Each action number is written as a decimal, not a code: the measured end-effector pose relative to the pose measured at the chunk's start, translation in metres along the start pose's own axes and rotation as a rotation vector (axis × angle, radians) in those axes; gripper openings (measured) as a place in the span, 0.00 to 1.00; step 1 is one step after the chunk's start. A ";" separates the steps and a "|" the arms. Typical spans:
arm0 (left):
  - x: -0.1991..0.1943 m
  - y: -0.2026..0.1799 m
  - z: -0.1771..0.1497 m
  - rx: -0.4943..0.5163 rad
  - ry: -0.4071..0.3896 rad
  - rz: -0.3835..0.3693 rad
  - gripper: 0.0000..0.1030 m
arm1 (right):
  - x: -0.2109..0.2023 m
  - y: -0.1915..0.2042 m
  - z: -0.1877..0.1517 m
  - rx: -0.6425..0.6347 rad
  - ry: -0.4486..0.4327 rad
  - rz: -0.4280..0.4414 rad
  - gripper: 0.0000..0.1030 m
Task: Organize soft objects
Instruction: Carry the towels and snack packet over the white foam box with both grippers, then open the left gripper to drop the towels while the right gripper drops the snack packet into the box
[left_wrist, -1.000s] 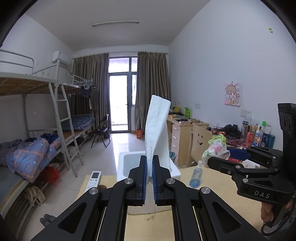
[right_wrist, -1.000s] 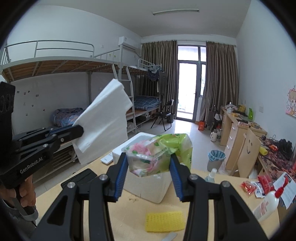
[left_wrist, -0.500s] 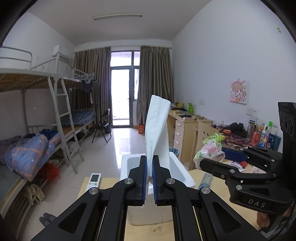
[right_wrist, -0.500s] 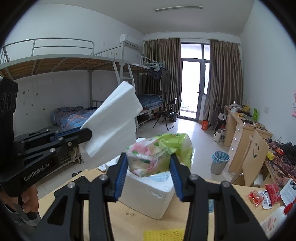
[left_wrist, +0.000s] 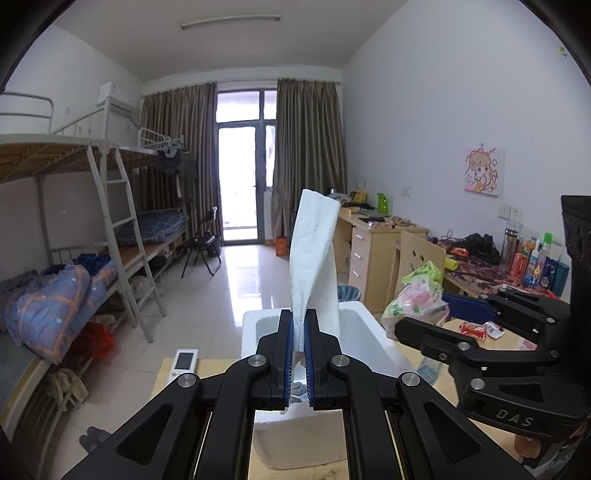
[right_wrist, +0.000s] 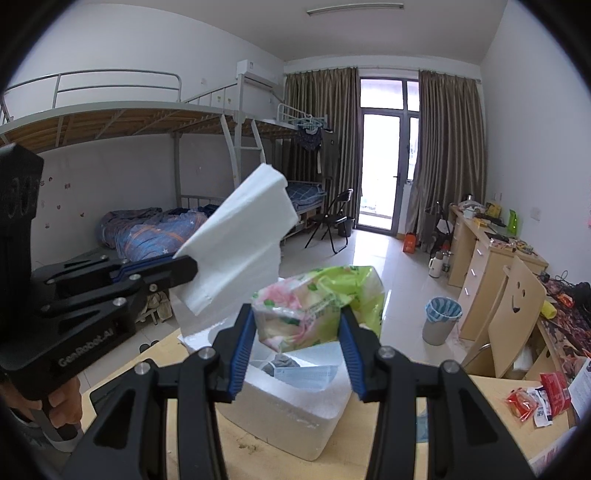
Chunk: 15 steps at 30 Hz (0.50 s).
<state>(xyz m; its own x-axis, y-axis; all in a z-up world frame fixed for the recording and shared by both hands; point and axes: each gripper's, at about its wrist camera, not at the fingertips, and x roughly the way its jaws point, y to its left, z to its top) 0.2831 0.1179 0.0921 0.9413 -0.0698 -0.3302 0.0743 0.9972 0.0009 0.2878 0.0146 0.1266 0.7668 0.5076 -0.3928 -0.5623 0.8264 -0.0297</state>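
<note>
In the left wrist view, the left tongs (left_wrist: 299, 328) sit at lower centre with their blue pads pressed together on a white folded paper towel (left_wrist: 314, 254), which stands up from the pads toward the middle of the frame. Directly behind and below it is an open white foam box (left_wrist: 369, 339) resting on the pale wooden desk (left_wrist: 162, 380). A white remote control (left_wrist: 183, 363) lies on the desk left of the box.

In the right wrist view, the right tongs (right_wrist: 297, 332) at lower centre are clamped on a green and pink plastic pack of tissues (right_wrist: 314, 314), held above the foam box (right_wrist: 295, 413). Inside the box, just below the pack, lie a pale blue face mask (right_wrist: 310, 374) and a grey soft item (right_wrist: 280, 363) that is too hidden to identify. The left tongs (right_wrist: 184, 266) come in from the left edge of this frame with the paper towel (right_wrist: 240, 243) raised over the box's far left corner. At lower left a hand (right_wrist: 61, 402) grips the handle. Red snack wrappers (right_wrist: 532, 398) lie on the desk at lower right.
</note>
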 end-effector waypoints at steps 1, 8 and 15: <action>0.003 0.000 -0.001 -0.003 0.004 0.002 0.06 | 0.001 -0.001 0.000 0.000 0.001 -0.001 0.48; 0.015 -0.013 0.002 0.007 0.016 -0.021 0.06 | -0.002 -0.010 0.000 0.013 0.002 -0.019 0.48; 0.027 -0.022 0.003 0.001 0.037 -0.045 0.06 | -0.011 -0.024 0.003 0.019 -0.005 -0.068 0.48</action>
<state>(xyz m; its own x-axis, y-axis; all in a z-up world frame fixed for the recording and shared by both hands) 0.3081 0.0935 0.0856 0.9240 -0.1141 -0.3650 0.1170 0.9930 -0.0142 0.2935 -0.0103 0.1349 0.8044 0.4514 -0.3863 -0.5029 0.8635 -0.0383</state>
